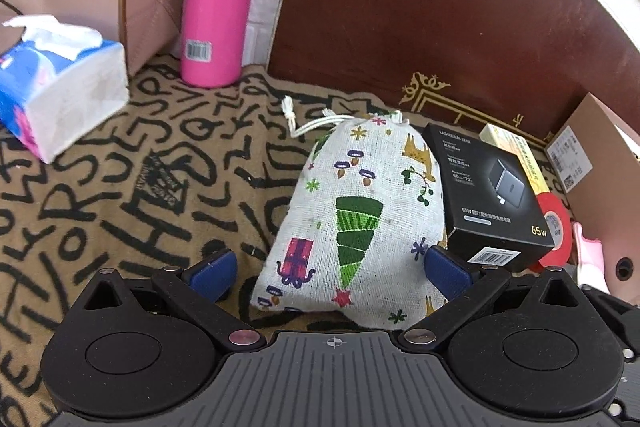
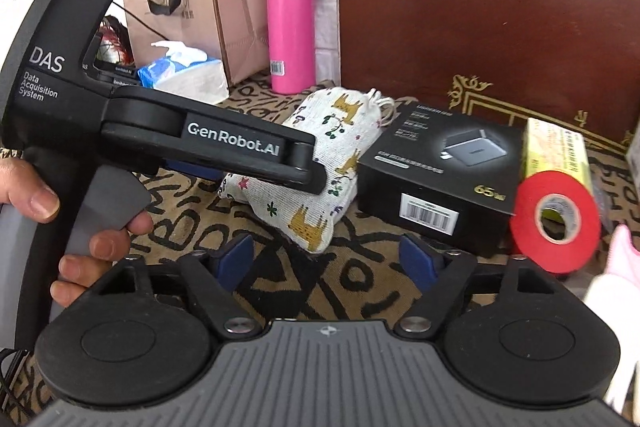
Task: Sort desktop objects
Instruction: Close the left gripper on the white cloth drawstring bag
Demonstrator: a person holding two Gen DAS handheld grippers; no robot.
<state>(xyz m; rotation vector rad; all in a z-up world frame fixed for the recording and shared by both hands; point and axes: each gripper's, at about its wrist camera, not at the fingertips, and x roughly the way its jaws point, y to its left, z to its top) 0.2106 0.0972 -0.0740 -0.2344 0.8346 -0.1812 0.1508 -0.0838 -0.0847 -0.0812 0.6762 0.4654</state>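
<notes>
I see the brown chair back behind the lettered cloth. On the cloth, the printed pouch lies touching the black box (red tape leans beside it). My left gripper straddles the pouch, fingers spread; my right gripper hangs open, holding nothing.

Background stuff only: a tan cloth scribbled all over with black letters is covering the desk. A big brown leather panel is standing upright along the back edge, with a gold ornament showing in its lower corner. A pinkish paper shopping bag with black handles is standing at the back left, beside the panel. A cardboard box is poking in at the far right, printed label facing in. A bit of white brick wall is peeking through between bag and panel.
</notes>
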